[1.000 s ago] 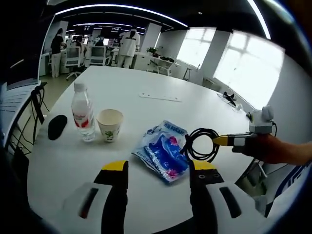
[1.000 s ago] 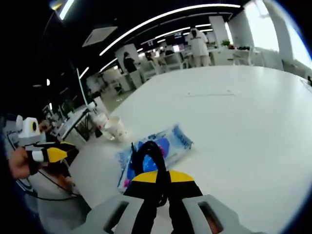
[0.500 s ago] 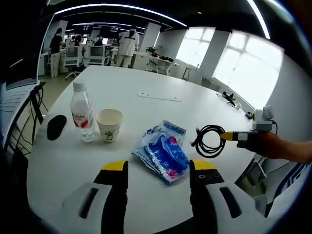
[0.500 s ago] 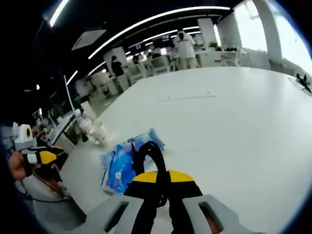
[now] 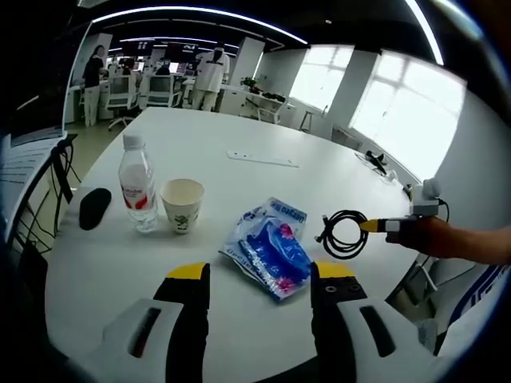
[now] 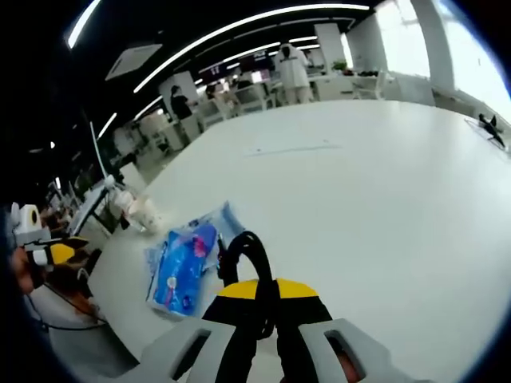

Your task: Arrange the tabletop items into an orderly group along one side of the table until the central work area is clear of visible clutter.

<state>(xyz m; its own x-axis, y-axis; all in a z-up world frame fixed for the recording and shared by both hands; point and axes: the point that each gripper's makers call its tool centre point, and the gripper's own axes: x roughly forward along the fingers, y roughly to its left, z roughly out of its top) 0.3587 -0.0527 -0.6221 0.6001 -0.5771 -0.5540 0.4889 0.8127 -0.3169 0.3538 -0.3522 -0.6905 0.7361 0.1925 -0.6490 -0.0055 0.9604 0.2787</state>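
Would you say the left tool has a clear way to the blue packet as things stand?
Probably yes. The left tool is open and holds nothing, and the packet lies flat on the table just beyond its tips, with nothing between. The cable, held by the right tool, sits off to the side.

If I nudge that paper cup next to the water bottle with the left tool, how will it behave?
The paper cup looks empty and open-topped, so it is probably very light and may skid or tip rather than slide steadily. Its thin wall would likely crumple under a hard squeeze. It stands close beside the water bottle, so a sideways push could knock the two together.
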